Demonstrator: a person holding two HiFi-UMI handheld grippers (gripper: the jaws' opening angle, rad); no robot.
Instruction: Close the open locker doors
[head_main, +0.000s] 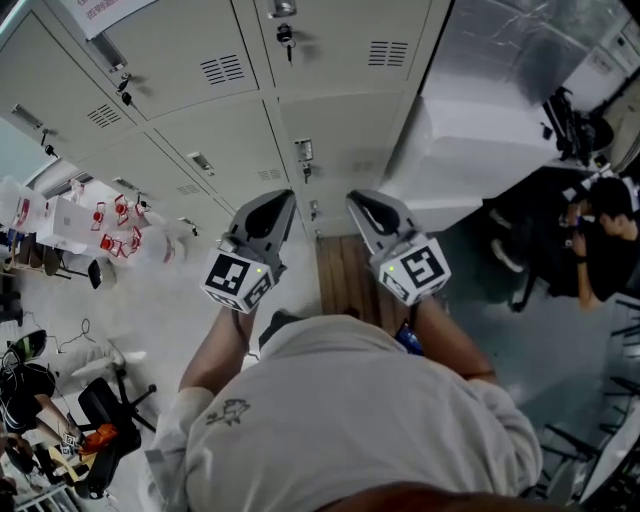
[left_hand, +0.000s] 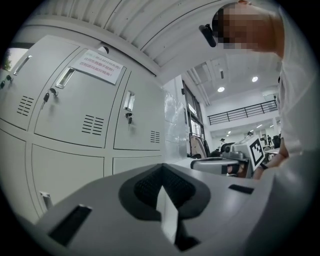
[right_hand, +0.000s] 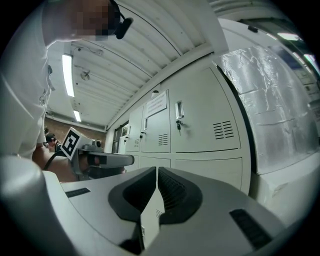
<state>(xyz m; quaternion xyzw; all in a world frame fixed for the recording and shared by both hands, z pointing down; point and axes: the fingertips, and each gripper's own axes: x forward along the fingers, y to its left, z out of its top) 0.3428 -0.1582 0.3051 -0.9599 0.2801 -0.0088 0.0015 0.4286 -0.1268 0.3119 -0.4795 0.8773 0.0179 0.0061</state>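
- The locker doors (head_main: 340, 130) stand in a grey bank straight in front of the person. In all three views every door that shows lies flush in its frame; no open one is visible.
- Small keys (head_main: 285, 38) hang in several locks, and a paper notice (left_hand: 97, 66) is stuck on one upper door.
- As a judgement, the closing is either done for this part of the bank, or an open door is somewhere outside the pictures.
- The left gripper (head_main: 272, 205) is held low in front of the body and points at the bottom row of doors, near them but not touching. Its fingers (left_hand: 150, 182) are pressed together, with nothing between them.
- The right gripper (head_main: 368, 205) is just beside it, at the same height and also clear of the doors. Its fingers (right_hand: 172, 187) leave only a thin slit and hold nothing.
- Such closed fingers probably serve to push a door as one blunt tip, since a push needs no grasp.
- To the right of the lockers stands a big white unit wrapped in plastic film (head_main: 480, 110).
- Farther right another person (head_main: 600, 240) sits, well apart from the work.
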